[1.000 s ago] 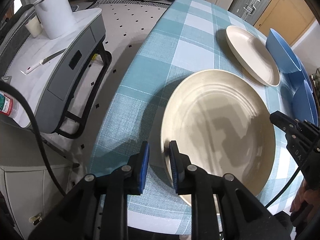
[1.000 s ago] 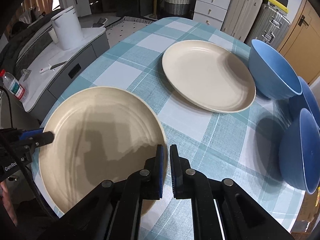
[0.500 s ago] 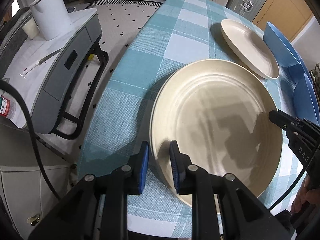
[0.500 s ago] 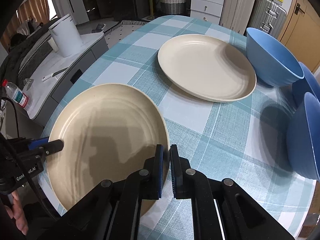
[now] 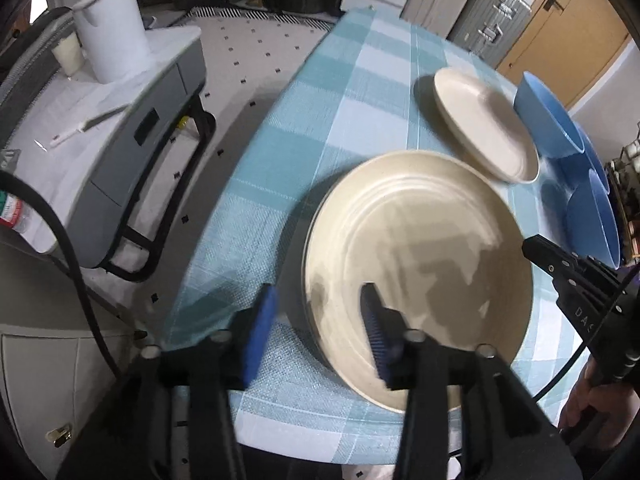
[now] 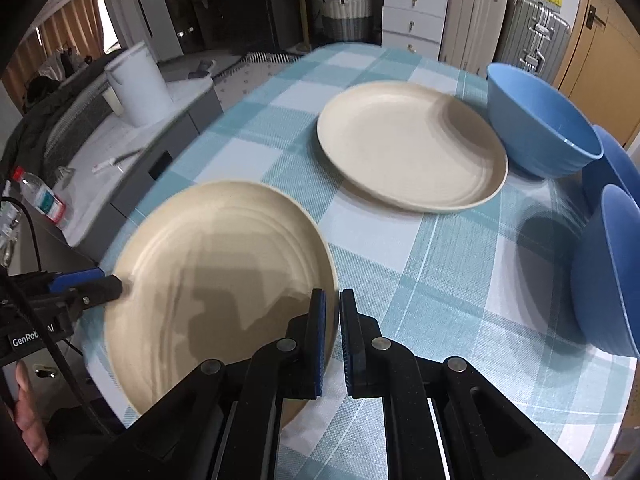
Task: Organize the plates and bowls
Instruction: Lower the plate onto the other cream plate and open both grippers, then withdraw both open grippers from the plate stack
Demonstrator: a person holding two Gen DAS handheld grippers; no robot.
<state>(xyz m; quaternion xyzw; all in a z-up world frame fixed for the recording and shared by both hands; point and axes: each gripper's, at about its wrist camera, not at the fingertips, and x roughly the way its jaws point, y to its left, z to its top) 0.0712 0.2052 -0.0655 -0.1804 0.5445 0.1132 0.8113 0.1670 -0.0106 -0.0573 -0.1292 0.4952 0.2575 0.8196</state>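
A cream plate point(image 5: 420, 248) is lifted and tilted above the checked tablecloth near the table's front edge; it also shows in the right wrist view point(image 6: 216, 280). My right gripper point(image 6: 333, 312) is shut on its right rim. My left gripper point(image 5: 320, 320) is open, its jaws wide on either side of the plate's left rim. A second cream plate point(image 6: 408, 144) lies flat farther back. Three blue bowls stand at the right: one upright point(image 6: 540, 120), two more point(image 6: 608, 272) at the table's right edge.
A grey side unit point(image 5: 112, 128) left of the table carries a white bucket point(image 5: 112, 28), a small cup and a knife. A water bottle point(image 6: 40, 196) lies near it. Drawers and suitcases point(image 6: 532, 28) stand behind the table.
My left gripper has opened from shut on the plate's left rim. The plate now hangs on my right gripper alone and sits a little higher and more tilted.
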